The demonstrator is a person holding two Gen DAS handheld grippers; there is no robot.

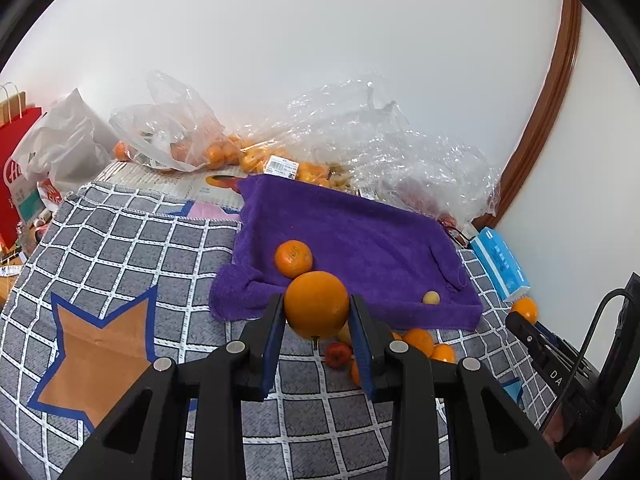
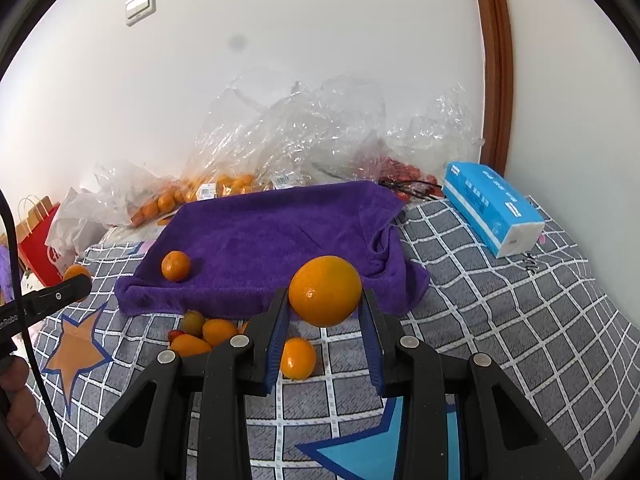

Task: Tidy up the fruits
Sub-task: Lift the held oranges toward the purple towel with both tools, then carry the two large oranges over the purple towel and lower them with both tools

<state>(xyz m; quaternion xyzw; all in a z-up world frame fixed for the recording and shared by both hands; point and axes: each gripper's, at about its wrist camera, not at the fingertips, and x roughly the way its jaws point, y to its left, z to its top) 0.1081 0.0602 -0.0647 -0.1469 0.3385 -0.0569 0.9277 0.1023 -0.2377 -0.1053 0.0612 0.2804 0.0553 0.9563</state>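
My left gripper [image 1: 317, 307] is shut on a large orange [image 1: 316, 304], held above the front edge of the purple towel [image 1: 360, 232]. My right gripper [image 2: 325, 300] is shut on another large orange [image 2: 325, 290], also over the towel's [image 2: 272, 232] front edge. A mandarin [image 1: 293, 258] lies on the towel; it also shows in the right wrist view [image 2: 175, 266]. A small yellowish fruit [image 1: 431, 298] lies on the towel's right part. Several loose oranges and small fruits [image 2: 208, 332] lie on the checked cloth in front of the towel.
A grey checked cloth [image 1: 160, 264] with star patches covers the surface. Clear plastic bags with oranges [image 1: 216, 148] and red fruit [image 2: 400, 170] stand behind the towel. A blue tissue pack [image 2: 492, 208] lies at the right. A red paper bag [image 1: 16, 168] stands at the far left.
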